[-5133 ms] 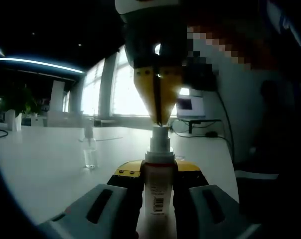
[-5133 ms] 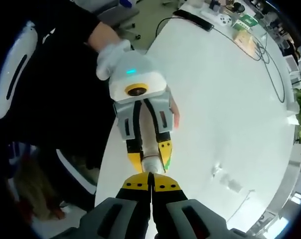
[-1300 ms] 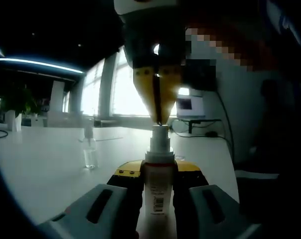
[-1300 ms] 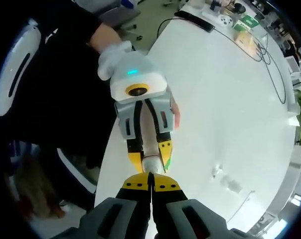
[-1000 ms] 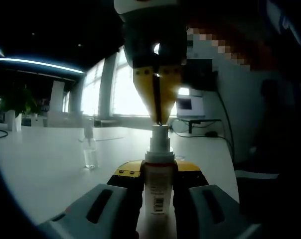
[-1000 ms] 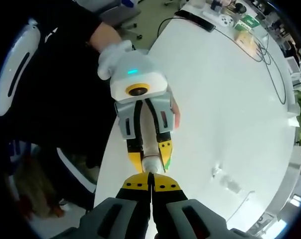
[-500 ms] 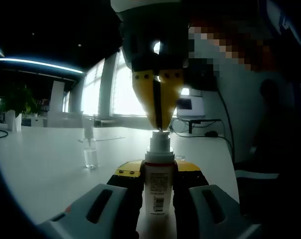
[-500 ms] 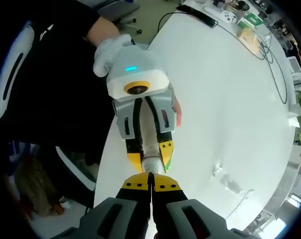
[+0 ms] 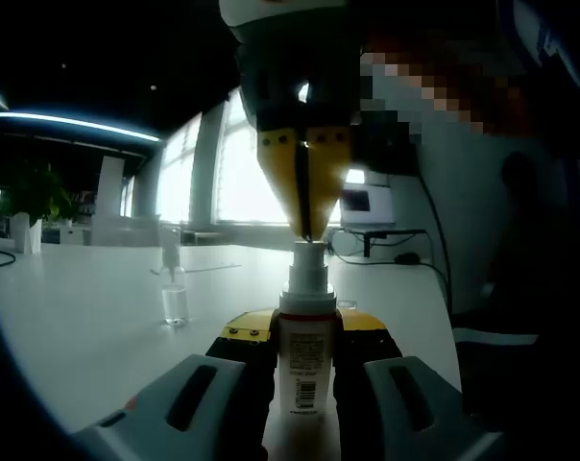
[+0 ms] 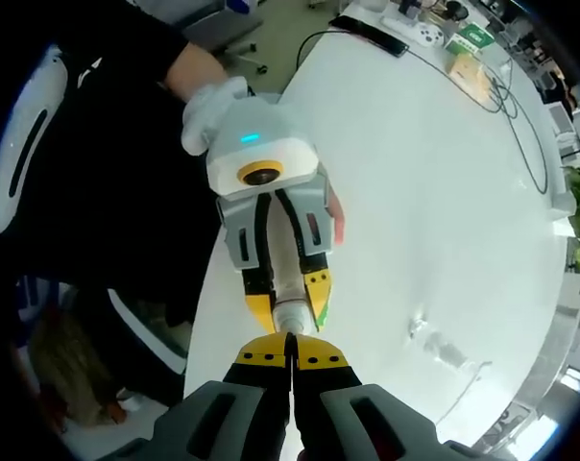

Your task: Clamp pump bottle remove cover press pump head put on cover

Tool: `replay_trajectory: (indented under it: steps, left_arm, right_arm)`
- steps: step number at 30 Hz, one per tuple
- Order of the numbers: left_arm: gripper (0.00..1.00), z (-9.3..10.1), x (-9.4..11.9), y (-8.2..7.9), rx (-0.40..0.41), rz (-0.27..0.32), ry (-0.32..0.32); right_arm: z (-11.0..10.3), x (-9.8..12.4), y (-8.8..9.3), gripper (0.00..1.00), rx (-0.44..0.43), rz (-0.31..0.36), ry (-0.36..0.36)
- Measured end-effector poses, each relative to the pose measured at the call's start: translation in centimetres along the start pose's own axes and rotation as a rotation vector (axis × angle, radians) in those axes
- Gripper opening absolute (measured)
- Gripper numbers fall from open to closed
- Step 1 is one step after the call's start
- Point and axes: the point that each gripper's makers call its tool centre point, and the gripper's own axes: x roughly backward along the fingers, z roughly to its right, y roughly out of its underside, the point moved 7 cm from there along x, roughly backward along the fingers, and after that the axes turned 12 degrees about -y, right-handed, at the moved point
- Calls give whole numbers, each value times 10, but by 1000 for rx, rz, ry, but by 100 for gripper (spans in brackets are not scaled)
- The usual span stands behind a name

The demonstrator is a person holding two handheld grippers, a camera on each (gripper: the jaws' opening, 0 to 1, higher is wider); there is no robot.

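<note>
A: While the left gripper (image 9: 306, 360) stays level, its jaws are closed onto the body of the pump bottle (image 9: 304, 360), which stands upright between them with the barcode label facing the camera.

B: And the right one?

A: In the left gripper view the right gripper (image 9: 305, 235) comes straight down from above, jaws pressed together with nothing between them, tips touching the top of the pump head (image 9: 307, 264). The right gripper view looks down along its own closed jaws (image 10: 292, 357) at the bottle top (image 10: 289, 315), with the left gripper (image 10: 288, 298) clamped round it and a gloved hand (image 10: 213, 110) behind.

B: Cover?

A: A clear cover (image 9: 174, 288) stands upright on the white table (image 9: 88, 317), well apart from the bottle. In the right gripper view it's the small clear thing (image 10: 437, 348) out on the tabletop.

B: Room?

A: Bottle is held just over the table's near edge (image 10: 208, 288), beside the person's dark clothing. Open white surface runs out past the cover; cables (image 10: 501, 91) and small items lie at the far end.
</note>
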Motion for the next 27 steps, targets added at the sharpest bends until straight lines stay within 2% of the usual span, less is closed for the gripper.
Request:
replay_trajectory:
  steps: [27]
  left_arm:
    - [13, 0, 0, 0, -1, 0, 0]
  right_arm:
    - [1, 1, 2, 0, -14, 31, -12]
